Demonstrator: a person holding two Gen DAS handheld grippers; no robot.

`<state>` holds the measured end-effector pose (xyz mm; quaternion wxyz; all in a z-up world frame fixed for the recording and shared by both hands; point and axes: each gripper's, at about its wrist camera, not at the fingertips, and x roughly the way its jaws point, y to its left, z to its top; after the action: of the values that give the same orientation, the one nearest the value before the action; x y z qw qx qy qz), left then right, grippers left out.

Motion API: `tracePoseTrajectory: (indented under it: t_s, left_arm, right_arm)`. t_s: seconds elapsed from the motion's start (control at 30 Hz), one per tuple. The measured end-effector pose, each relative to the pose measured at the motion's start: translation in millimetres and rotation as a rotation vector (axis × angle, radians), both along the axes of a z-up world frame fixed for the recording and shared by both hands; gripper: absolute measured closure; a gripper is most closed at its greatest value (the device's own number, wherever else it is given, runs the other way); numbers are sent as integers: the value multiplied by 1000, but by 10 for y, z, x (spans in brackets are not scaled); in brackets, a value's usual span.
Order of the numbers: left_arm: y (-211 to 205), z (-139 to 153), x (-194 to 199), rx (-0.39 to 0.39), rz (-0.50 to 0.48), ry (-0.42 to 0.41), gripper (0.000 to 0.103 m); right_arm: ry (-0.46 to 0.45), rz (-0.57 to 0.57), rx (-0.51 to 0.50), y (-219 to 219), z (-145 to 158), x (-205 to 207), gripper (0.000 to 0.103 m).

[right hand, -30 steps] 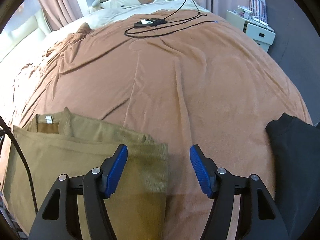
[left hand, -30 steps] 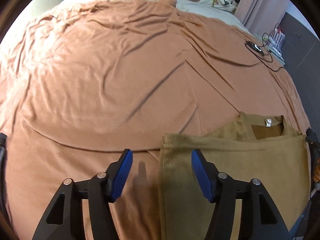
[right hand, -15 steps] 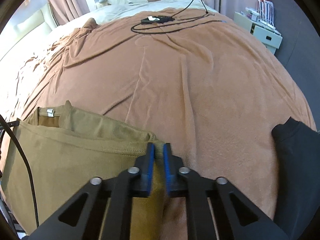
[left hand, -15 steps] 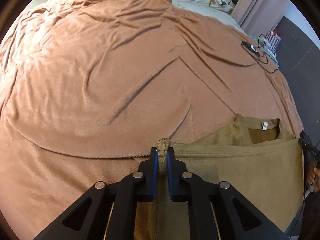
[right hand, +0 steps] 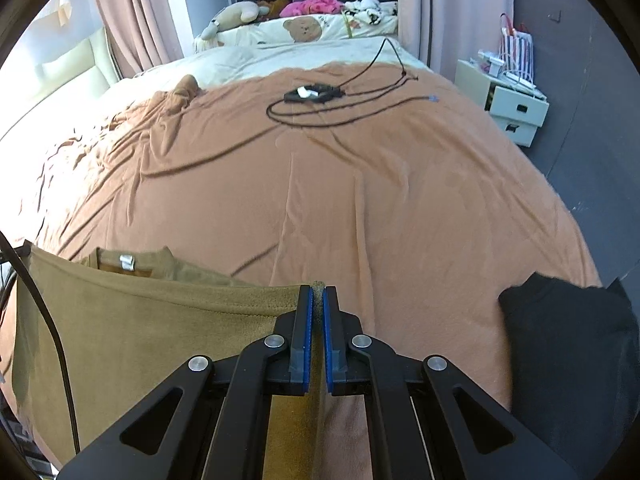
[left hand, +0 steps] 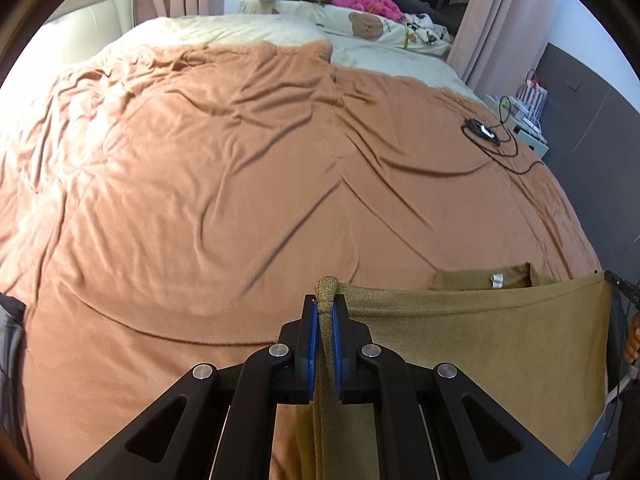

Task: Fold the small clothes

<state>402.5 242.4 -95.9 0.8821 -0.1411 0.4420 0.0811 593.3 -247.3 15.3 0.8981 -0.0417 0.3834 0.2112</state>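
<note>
Olive-brown shirt (left hand: 480,332): lower right of the left wrist frame, lower left of the right wrist frame, hem edge lifted off the tan blanket (left hand: 200,184) and stretched between both tongs. Left gripper (left hand: 325,320), frame centre-bottom, clamped on one hem corner; cloth bunches above the blue pads. Right gripper (right hand: 315,312) likewise pinched shut on the opposite corner. Collar with white label (right hand: 127,262) lies beyond the raised edge. Black garment (right hand: 568,344) at right edge, apart.

Risk, judged: thin bite at right corner could slip under tension; uneven lift would skew the fold; sagging middle may crease.
</note>
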Motion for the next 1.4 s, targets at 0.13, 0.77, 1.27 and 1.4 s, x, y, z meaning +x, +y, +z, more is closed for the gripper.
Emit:
tracePoseTrajectory:
  t_s: [0.13, 0.77, 1.27, 1.4]
  left_arm:
    - [36, -34, 151, 20, 14, 23, 96]
    - [222, -786, 697, 61, 60, 179, 97]
    - [115, -393, 400, 62, 75, 138, 44]
    - [2, -235, 160, 46, 64, 127, 44]
  right_arm:
    - [0, -12, 0, 83, 9, 99, 102]
    - [88, -23, -127, 617, -513, 957, 102]
    - [90, -23, -54, 480, -331, 710, 32]
    - [114, -24, -37, 329, -294, 509, 32]
